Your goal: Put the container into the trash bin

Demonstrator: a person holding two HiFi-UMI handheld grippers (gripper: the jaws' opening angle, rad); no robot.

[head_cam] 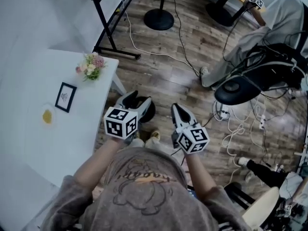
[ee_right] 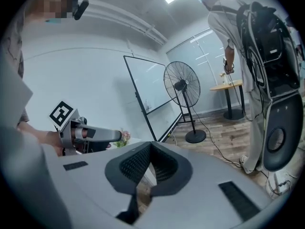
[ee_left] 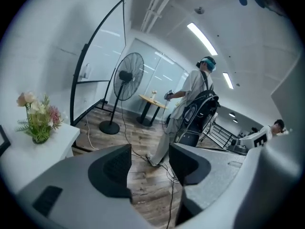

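On the white table (head_cam: pixel 72 143) at the left lies a small yellow thing (head_cam: pixel 46 115), apparently in a shallow clear container; its outline is faint. I cannot pick out a trash bin with certainty; a dark round shape (head_cam: pixel 148 112) sits on the floor just under my left gripper. My left gripper (head_cam: pixel 136 99) (ee_left: pixel 150 159) is held off the table's corner, open and with only floor between its jaws. My right gripper (head_cam: pixel 176 108) (ee_right: pixel 150 149) is beside it over the floor, shut with its pads together on nothing. The left gripper (ee_right: pixel 78 133) also shows in the right gripper view.
A flower pot (head_cam: pixel 90 66) and a small framed picture (head_cam: pixel 65 96) stand on the table. A fan base (head_cam: pixel 159 19), a whiteboard stand (head_cam: pixel 113 37) and cables (head_cam: pixel 240 124) are on the wooden floor. Another person (ee_left: pixel 190 104) with backpack gear stands at the right.
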